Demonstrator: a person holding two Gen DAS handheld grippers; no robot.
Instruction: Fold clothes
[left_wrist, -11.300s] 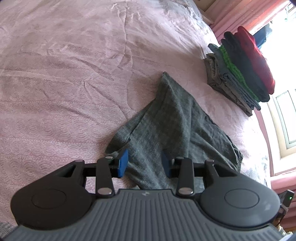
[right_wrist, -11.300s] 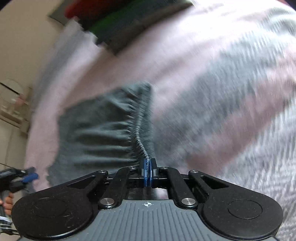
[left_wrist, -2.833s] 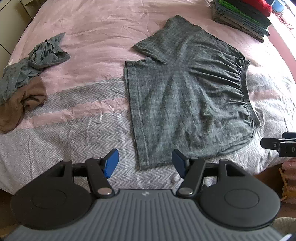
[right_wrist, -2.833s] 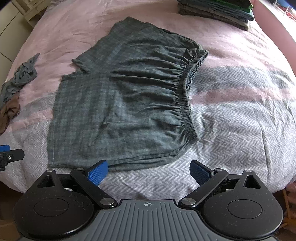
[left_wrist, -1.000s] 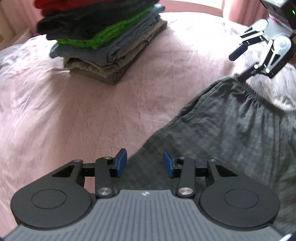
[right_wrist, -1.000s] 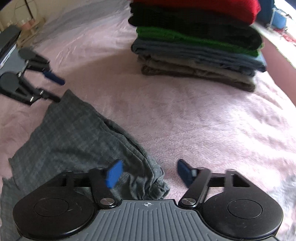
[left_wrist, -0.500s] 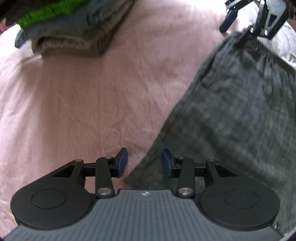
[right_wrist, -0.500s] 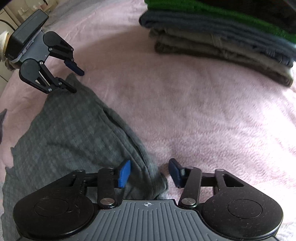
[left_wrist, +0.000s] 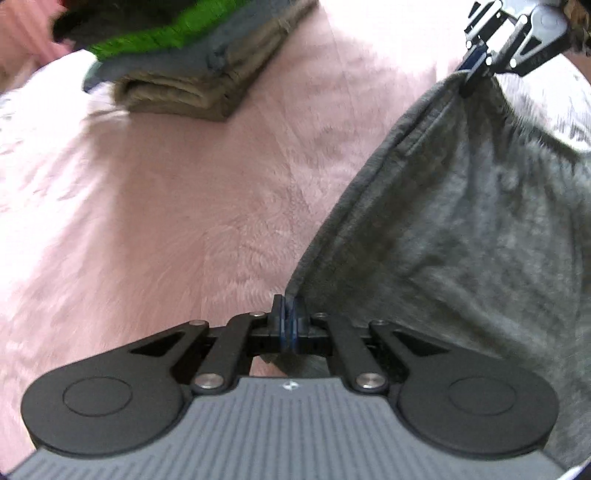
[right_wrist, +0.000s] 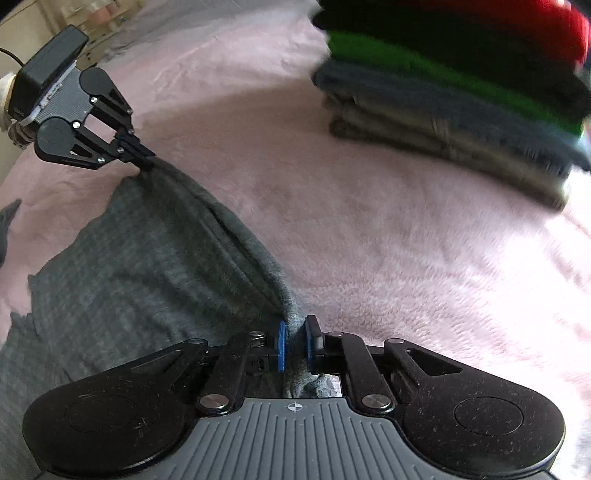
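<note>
1. Both your grippers are clamped on one edge of the grey shorts (left_wrist: 461, 236) on the pink bedspread (left_wrist: 184, 184): left gripper (left_wrist: 287, 325) pinching a corner, right gripper (right_wrist: 293, 345) pinching bunched fabric.
2. The stack of folded clothes (right_wrist: 461, 92) is blurred and cut off at the top.
3. Half a second ago both pairs of fingers stood apart; now they grip.
</note>
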